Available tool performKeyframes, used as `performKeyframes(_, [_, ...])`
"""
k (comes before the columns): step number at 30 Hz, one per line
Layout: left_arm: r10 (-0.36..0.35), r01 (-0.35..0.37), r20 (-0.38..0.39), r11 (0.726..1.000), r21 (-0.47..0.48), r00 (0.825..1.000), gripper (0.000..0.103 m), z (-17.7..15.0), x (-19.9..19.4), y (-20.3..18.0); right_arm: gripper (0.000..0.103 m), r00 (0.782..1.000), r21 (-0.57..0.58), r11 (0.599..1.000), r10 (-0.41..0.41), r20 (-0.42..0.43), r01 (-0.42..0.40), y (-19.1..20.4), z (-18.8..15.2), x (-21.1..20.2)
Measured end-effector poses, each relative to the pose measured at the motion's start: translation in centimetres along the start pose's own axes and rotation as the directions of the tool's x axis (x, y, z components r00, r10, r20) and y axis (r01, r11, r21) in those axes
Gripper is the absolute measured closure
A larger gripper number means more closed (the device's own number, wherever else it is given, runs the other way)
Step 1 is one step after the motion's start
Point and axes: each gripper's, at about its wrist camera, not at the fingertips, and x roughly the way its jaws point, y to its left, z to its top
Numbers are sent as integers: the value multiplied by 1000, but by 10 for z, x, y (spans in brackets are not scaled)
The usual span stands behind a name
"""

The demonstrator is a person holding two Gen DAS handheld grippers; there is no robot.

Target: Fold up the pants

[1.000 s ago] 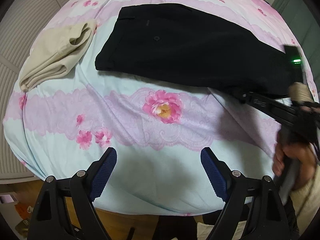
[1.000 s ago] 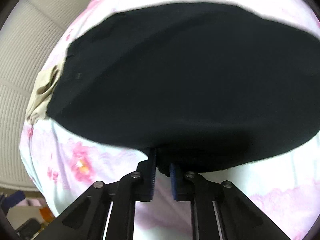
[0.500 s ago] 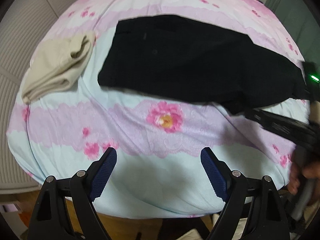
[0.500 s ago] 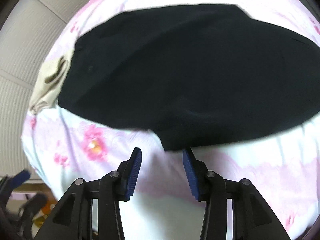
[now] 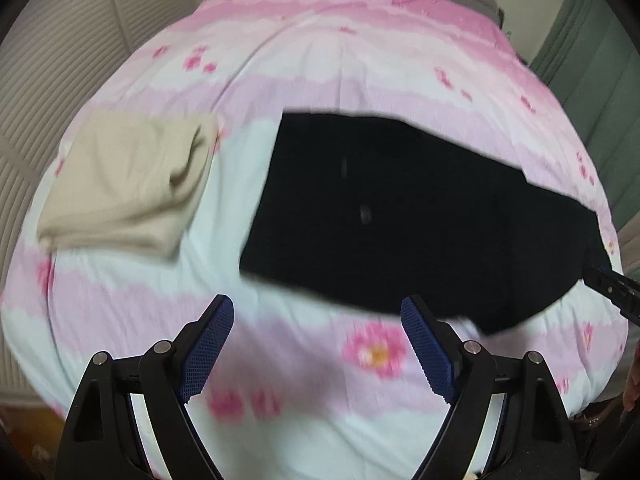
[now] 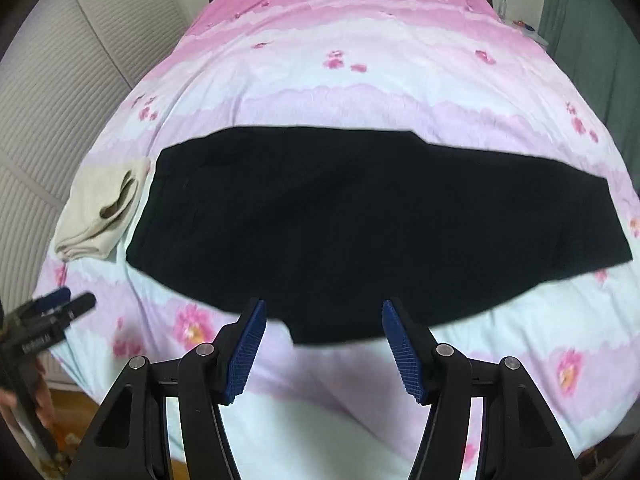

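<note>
Two garments lie on the bed with the pink and pale-blue flowered cover: one pair of black pants, spread flat across the middle, and one folded beige cloth just beside its waistband end. The right gripper hangs above the pants' near edge, its blue-padded fingers having just been opening, nothing between them. The left gripper (its view blurred) has fingers spread wide, empty, over the near edge too.
</note>
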Motion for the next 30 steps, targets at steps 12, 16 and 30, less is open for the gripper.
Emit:
performKeyframes(12, [-169,170,-36,985,21,985,41,144,116,47,41,1000,-19,1000,-6,12,7,47,87,44])
performKeyframes(16, [-177,173,-111,984,-40,978,58,169,167,62,41,1000,-65,998,3,-13,-4,73,110,68])
performKeyframes(30, [-326,316,-96,943,-106,940,94,192,178,64,41,996,-94,995,16,-85,-24,98,113,97])
